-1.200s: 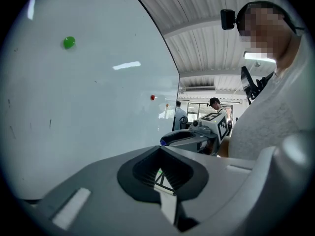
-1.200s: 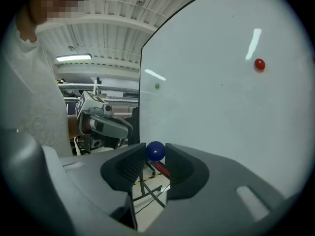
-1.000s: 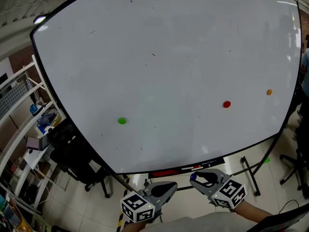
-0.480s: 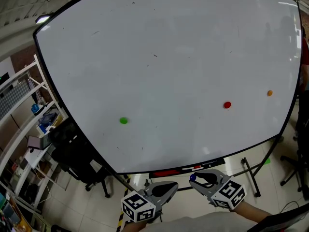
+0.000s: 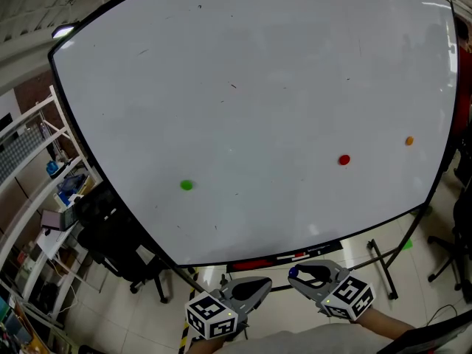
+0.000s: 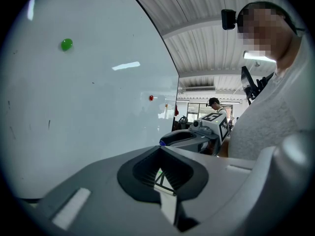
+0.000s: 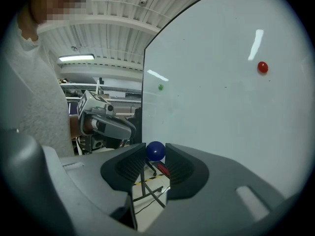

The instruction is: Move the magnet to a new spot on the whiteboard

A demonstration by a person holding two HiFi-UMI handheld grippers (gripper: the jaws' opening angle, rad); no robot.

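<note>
A large whiteboard [image 5: 251,109] fills the head view. On it sit a green magnet [image 5: 186,186], a red magnet [image 5: 344,159] and an orange magnet [image 5: 409,141]. My right gripper [image 5: 296,273] hangs below the board's bottom edge, shut on a small blue magnet [image 7: 155,151] at its jaw tips; the blue shows at the tip [image 5: 294,273] in the head view. My left gripper [image 5: 258,286] is beside it, jaws closed together with nothing between them [image 6: 162,154]. Neither gripper touches the board.
A shelving rack [image 5: 37,198] with clutter stands left of the board. A black office chair [image 5: 118,234] sits under the board's left side. The board's stand legs [image 5: 380,260] and the tiled floor lie below. Another person stands far off in the left gripper view.
</note>
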